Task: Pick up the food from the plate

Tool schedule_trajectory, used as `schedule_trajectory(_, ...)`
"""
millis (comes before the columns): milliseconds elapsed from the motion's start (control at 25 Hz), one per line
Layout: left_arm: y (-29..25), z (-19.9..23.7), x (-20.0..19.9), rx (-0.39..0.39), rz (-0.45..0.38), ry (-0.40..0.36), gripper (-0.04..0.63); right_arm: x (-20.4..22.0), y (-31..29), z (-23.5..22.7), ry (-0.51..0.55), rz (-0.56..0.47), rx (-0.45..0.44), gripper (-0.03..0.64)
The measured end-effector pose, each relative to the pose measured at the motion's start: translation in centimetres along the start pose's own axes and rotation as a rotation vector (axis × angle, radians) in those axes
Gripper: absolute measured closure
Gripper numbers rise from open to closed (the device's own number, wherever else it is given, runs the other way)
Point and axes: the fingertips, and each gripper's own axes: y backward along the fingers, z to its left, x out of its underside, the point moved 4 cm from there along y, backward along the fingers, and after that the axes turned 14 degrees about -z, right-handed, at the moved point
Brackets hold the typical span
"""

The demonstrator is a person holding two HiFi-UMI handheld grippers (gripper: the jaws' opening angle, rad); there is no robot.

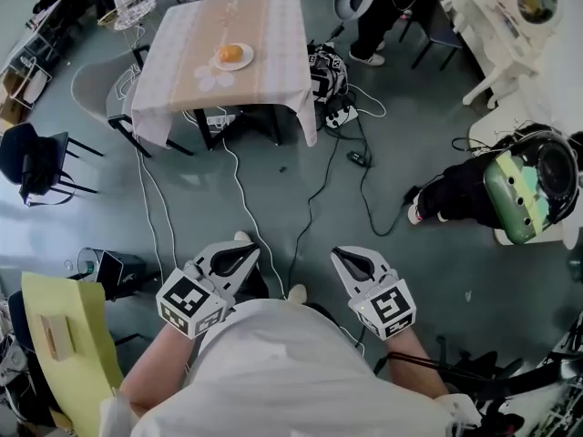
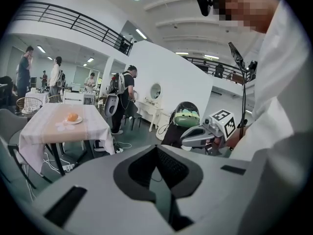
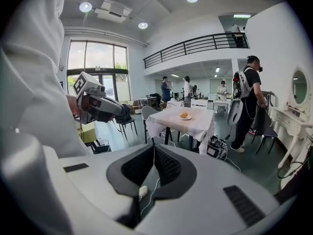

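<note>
Left hand-held gripper (image 1: 240,253) and right hand-held gripper (image 1: 350,260) closed, empty, well apart from the worktop (image 1: 269,25). Bun (image 1: 230,53) on plate (image 1: 246,61) looks soft, light; pinch its sides gently.

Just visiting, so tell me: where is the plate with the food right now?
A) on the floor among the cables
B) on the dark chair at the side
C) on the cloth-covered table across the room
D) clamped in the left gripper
C: the plate with the food sits on the table, well ahead of the left gripper and right gripper, both empty near the person's body.
</note>
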Motion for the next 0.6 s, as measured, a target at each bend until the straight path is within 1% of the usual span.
schedule_trajectory(120,-0.5,4.0,-1.7,0.016,-0.028,-0.006,0.586,-1.7,-4.1,-1.0,-0.004,-0.005,0.026,0.603)
schedule_trajectory(320,1.0,11.4,-4.9,0.026,-0.069,-0.004,0.586,-5.5,-12.9,-1.9,0.062,-0.011,0.024,0.600)
schedule_trajectory(360,1.7,13.0,-5.2,0.027,-0.072,-0.002,0.586,-6.1,-14.8,-2.0,0.071,-0.013,0.027,0.586)
schedule_trajectory(440,3.8,16.0,-5.5,0.031,-0.080,0.008,0.586,-6.9,-18.8,-1.5,0.091,-0.009,0.030,0.520)
schedule_trajectory(520,6.1,18.9,-5.6,0.025,-0.088,0.012,0.586,-7.5,-22.6,-0.9,0.124,0.001,0.028,0.503)
schedule_trajectory(600,6.8,21.3,-5.7,0.001,-0.090,0.017,0.586,-8.4,-25.5,-1.4,0.152,0.009,0.014,0.489)
